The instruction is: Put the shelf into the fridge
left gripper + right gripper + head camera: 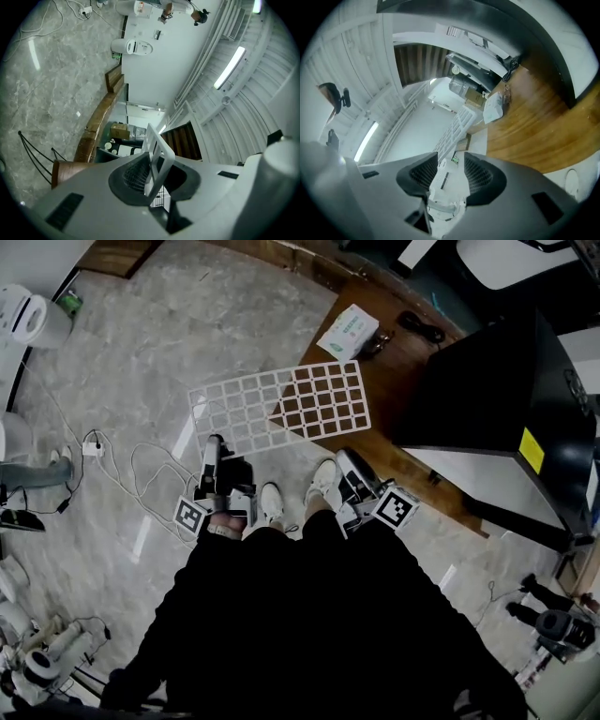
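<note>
The white wire grid shelf (281, 409) hangs flat above the floor in front of me, partly over a wooden platform (398, 381). My left gripper (214, 442) is shut on the shelf's near left edge. In the left gripper view a white bar of the shelf (159, 149) is pinched between the pads of the left gripper (157, 168). My right gripper (343, 461) sits just below the shelf's near right corner, apart from it. The right gripper (450, 161) stands open, and past it the shelf (454, 125) shows farther off. The black fridge (497, 390) stands at the right.
White cables (141, 465) and a power strip (92, 448) lie on the marble floor at left. A white-and-green box (348, 332) and a black cord (422, 326) rest on the wooden platform. My shoes (272, 502) are below the shelf. White appliances (28, 317) stand far left.
</note>
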`<control>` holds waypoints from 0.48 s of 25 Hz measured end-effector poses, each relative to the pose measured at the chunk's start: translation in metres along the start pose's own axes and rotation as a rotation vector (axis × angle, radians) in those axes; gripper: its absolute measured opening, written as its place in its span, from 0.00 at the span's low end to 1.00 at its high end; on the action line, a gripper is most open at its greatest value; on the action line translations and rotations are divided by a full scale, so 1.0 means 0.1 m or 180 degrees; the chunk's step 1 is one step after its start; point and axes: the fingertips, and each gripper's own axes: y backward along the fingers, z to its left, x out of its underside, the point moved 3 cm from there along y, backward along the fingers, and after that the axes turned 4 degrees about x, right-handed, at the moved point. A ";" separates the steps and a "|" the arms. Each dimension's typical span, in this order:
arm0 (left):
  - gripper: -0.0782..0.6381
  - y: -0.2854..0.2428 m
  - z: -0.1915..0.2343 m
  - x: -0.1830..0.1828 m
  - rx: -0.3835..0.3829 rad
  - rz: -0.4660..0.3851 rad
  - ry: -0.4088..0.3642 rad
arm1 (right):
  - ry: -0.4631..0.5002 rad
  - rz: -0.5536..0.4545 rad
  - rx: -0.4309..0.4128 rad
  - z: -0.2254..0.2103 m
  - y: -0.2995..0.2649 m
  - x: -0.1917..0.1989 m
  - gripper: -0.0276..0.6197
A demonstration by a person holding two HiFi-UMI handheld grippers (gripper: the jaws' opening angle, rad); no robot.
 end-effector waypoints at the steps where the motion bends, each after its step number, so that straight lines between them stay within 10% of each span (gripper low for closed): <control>1: 0.18 0.00 -0.07 -0.01 0.0029 0.0003 0.0016 | -0.0044 -0.0080 -0.0043 0.04 -0.01 -0.06 0.31; 12: 0.18 0.02 -0.69 -0.18 0.0151 0.0136 0.0039 | -0.0560 -0.0879 -0.0007 0.38 -0.26 -0.57 0.19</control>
